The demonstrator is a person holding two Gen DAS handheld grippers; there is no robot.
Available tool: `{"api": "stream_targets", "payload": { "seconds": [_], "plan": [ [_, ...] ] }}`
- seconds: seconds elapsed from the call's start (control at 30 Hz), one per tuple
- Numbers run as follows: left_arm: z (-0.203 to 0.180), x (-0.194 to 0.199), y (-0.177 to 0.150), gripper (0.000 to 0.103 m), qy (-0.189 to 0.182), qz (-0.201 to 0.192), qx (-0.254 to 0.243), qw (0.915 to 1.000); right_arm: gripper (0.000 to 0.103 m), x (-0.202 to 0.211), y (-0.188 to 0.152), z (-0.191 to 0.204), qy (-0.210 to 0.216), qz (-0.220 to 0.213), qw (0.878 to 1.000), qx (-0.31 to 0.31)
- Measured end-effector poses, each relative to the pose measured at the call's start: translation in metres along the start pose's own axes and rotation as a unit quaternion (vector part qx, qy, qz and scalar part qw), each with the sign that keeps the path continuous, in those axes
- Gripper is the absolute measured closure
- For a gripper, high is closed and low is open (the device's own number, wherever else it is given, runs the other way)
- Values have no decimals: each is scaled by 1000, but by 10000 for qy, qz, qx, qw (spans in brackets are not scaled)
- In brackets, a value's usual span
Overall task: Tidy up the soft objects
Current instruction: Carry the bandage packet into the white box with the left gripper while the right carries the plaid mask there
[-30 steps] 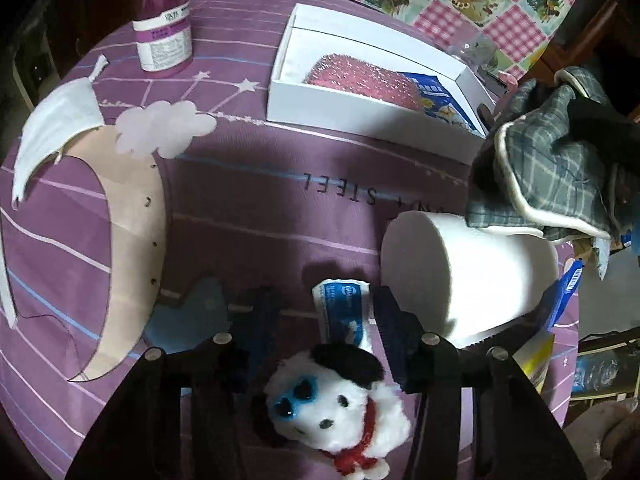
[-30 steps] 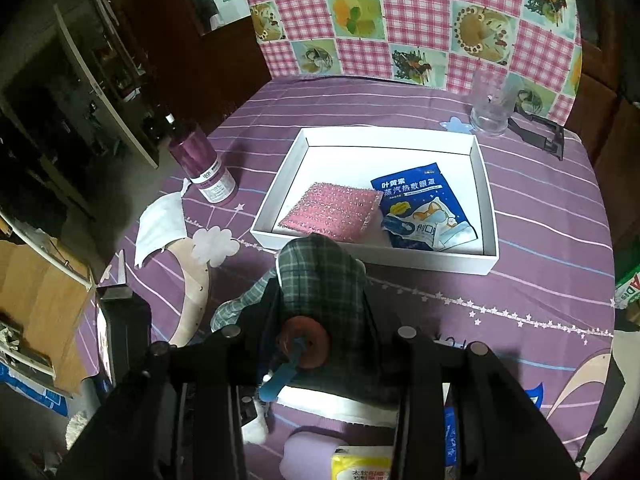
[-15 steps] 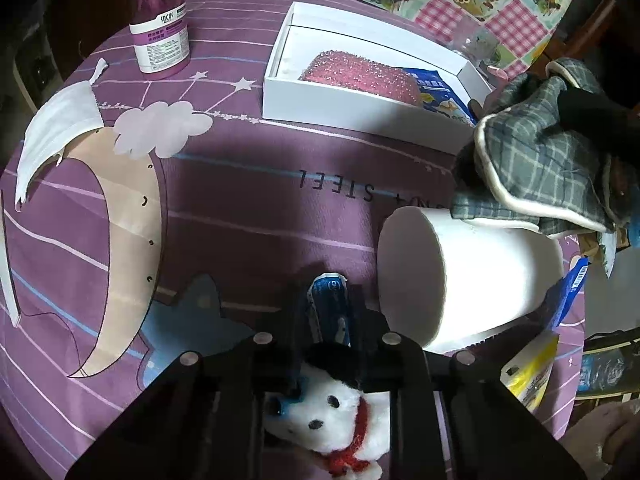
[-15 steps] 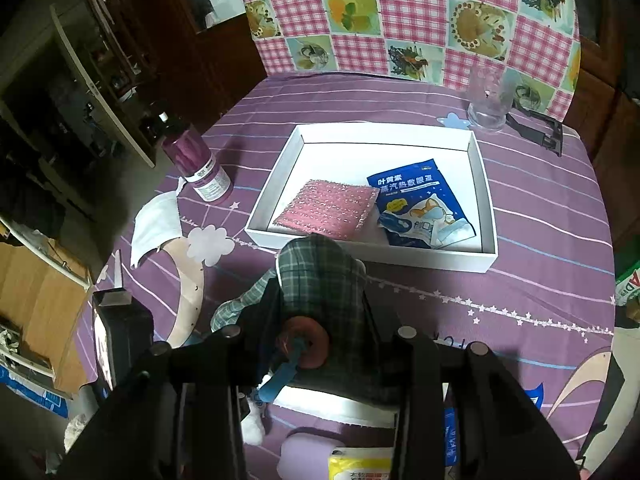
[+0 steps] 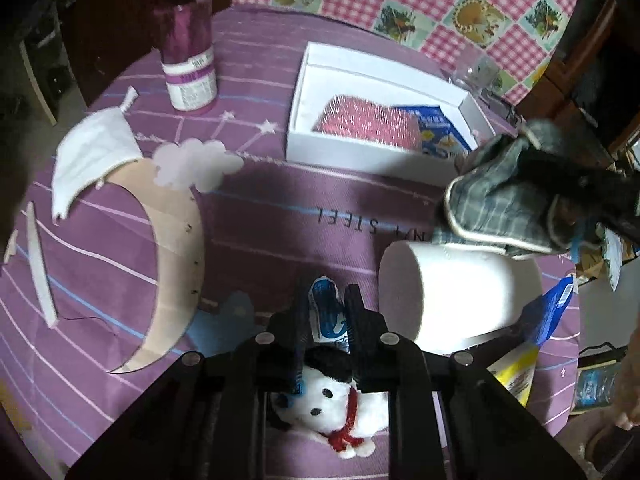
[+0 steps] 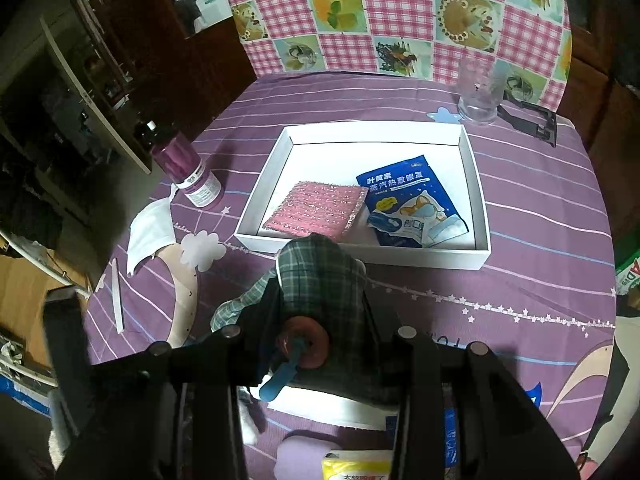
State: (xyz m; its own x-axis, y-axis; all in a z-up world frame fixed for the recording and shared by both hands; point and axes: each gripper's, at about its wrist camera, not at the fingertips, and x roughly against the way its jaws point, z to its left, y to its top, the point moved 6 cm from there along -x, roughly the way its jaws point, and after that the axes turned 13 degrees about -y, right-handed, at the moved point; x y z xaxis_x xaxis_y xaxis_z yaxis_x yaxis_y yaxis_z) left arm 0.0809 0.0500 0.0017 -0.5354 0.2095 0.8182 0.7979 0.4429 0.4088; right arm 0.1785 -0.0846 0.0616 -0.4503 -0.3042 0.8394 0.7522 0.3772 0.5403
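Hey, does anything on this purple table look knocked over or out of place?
Yes: the white paper roll lies on its side beside the white plush dog, and a white face mask lies crumpled near the purple bottle, outside the white tray.

Dim indoor light, dark vignetted corners, strong fisheye bending, soft motion blur, blown-out whites

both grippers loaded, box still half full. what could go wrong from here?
1. The left gripper pinches only the blue-and-white packet; with a small hold, it may slip on the way to the white box.
2. The right gripper holds the plaid cloth, which hangs loose and bulky; it could catch the box's near wall or drape over it.
3. The plush dog sits right under the left jaws and might get dragged.
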Motion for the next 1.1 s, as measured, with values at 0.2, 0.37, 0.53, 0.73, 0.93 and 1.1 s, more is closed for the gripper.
{"api": "stream_targets", "payload": {
  "seconds": [0.2, 0.37, 0.53, 0.73, 0.93, 1.1],
  "plan": [
    [-4, 21, 11, 86, 198, -213, -91, 9995, 64, 5, 1, -1, 93, -47, 9999, -58],
    [-11, 30, 25, 86, 332, -362, -171, 9986, 64, 7, 3, -4, 129, -88, 9998, -131],
    [-17, 31, 40, 86, 523, -433, -319, 9972, 64, -1, 6, -9, 206, -70, 9993, -300],
    [-22, 25, 59, 86, 661, -488, -427, 9957, 64, -6, 14, -21, 125, -350, 9973, -632],
    [-38, 10, 76, 86, 599, -550, -664, 9945, 64, -13, 23, -43, 246, -542, 9930, -1024],
    [-54, -5, 89, 86, 563, -639, -886, 9924, 64, -20, 30, -66, 421, -916, 9848, -1417]
  ]
}}
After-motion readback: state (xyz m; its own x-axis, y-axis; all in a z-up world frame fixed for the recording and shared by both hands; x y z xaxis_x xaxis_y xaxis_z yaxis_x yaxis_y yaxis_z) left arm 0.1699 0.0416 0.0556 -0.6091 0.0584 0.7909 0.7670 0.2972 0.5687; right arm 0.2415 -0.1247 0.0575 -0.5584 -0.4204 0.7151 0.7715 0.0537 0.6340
